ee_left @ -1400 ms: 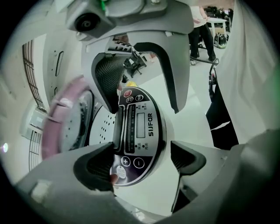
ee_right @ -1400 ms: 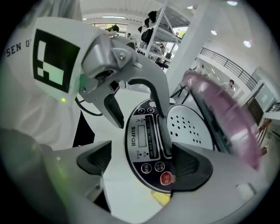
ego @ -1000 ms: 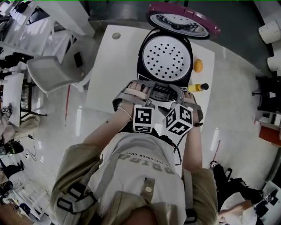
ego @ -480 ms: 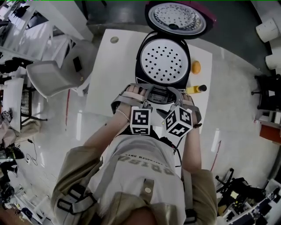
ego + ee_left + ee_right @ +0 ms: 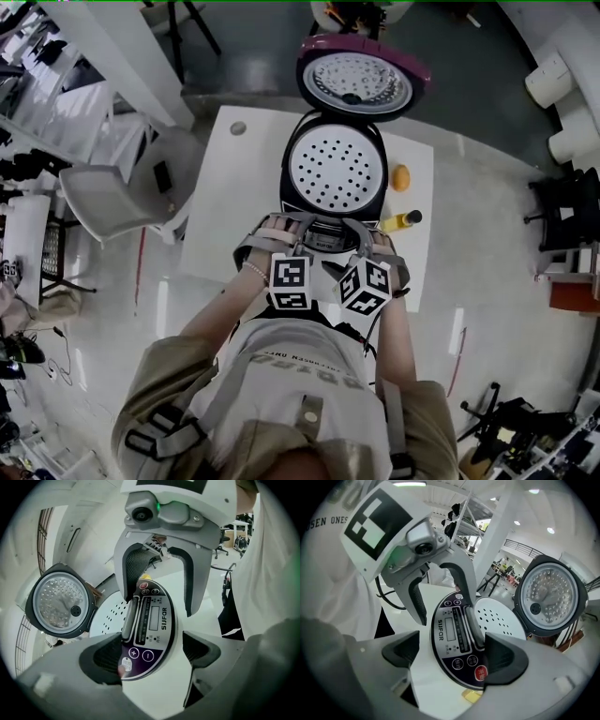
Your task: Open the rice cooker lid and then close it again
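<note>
Here, rice cooker (image 5: 335, 173) lid (image 5: 354, 82) raised, orange (image 5: 400, 177), bottle (image 5: 400, 221) beside, left gripper (image 5: 152, 656), right gripper (image 5: 452, 654) both wide.

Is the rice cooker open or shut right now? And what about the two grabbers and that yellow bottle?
Rice cooker lid: open, swung up at the back.
Left gripper: jaws apart, holding nothing.
Right gripper: jaws apart, holding nothing.
Yellow bottle: lying on its side, black cap on.

orange (image 5: 400, 177), yellow bottle (image 5: 401, 221), white table (image 5: 225, 208), chair (image 5: 108, 200)
</note>
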{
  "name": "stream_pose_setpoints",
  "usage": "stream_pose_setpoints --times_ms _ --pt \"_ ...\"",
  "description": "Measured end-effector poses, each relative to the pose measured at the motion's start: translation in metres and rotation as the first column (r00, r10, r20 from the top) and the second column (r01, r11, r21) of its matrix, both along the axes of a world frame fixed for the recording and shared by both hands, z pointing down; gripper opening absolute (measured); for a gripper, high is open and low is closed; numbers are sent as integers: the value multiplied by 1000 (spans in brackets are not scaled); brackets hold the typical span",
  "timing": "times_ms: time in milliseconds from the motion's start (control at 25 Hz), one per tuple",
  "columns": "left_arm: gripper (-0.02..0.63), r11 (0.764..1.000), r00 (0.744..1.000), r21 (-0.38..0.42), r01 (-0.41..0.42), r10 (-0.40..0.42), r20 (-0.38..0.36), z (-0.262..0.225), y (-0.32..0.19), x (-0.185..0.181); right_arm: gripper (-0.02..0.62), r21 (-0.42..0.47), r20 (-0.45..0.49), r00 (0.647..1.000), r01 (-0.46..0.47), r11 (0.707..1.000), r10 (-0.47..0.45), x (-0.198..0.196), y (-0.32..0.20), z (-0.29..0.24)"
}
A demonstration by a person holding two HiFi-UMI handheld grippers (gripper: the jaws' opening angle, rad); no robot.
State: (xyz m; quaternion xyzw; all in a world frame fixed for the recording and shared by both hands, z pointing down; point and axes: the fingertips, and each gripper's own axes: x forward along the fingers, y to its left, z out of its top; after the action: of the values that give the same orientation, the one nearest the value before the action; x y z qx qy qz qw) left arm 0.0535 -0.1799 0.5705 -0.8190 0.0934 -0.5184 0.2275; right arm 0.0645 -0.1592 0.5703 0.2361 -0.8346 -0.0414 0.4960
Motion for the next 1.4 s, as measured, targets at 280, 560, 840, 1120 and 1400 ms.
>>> stream_pose_setpoints --times_ms 280,560,840,1120,1400 --pt "419 997 994 -72 35 -42 -97 -14 7 0 422 20 117 993 -37 999 34 -5 2 -16" --pt "419 992 964 -117 53 -82 -252 -52 -3 3 422 81 269 959 -120 990 94 8 -12 -60" --pt "419 994 943 -47 95 -104 -315 -93 -45 -8 422 163 320 938 -195 967 135 38 -35 -95" --pt "419 992 918 -8 128 -122 -377 -131 -79 -9 422 261 321 935 -238 935 148 73 -67 -140" --pt "419 984 906 64 169 -129 -403 -170 -123 -18 422 368 319 938 -255 894 136 101 -108 -186"
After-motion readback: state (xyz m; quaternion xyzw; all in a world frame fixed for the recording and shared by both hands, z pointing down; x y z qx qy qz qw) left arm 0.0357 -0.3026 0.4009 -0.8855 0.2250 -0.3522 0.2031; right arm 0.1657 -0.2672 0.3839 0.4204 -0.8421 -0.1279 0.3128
